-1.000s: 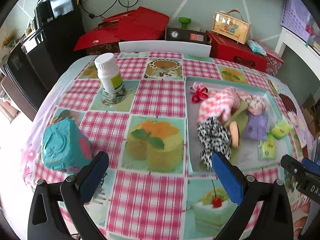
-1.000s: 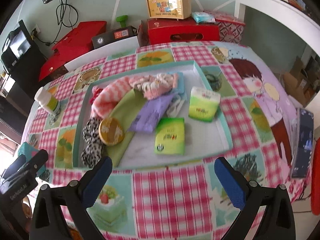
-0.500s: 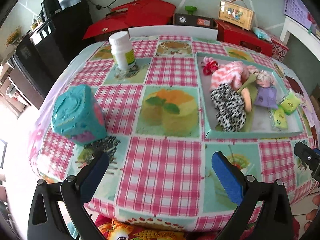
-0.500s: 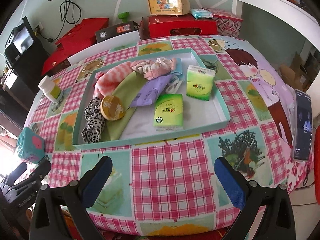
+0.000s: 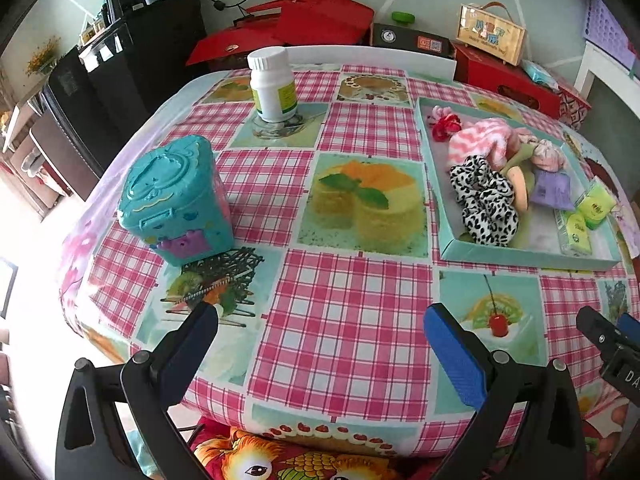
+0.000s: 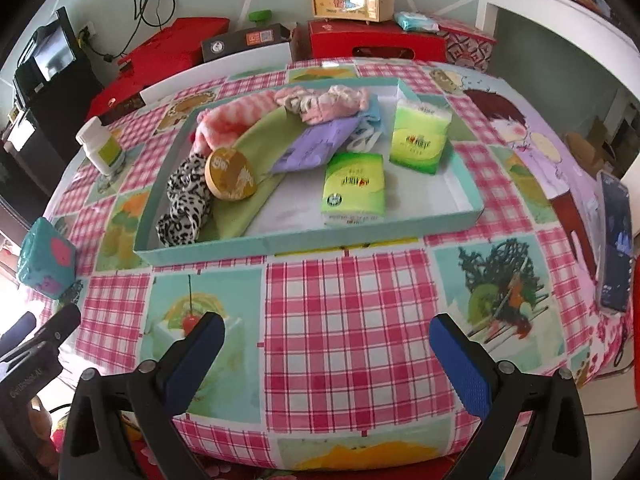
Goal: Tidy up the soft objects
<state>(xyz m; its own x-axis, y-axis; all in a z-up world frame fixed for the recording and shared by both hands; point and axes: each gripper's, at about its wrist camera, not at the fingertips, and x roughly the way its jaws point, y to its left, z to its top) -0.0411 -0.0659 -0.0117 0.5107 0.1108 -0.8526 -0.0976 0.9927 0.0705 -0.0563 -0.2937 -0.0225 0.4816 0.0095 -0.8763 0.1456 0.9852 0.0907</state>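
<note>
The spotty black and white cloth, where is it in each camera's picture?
Left wrist view: the spotty cloth lies right of centre, at the tray's near-left end.
Right wrist view: the spotty cloth lies left of centre, same tray corner.
Shared landmark: the white bottle.

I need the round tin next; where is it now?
In the right wrist view, the round tin lies in the tray's left part, between leopard cloth and green cloth.

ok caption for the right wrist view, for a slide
Open right gripper above the checked tablecloth, facing a teal tray of soft items.
</note>
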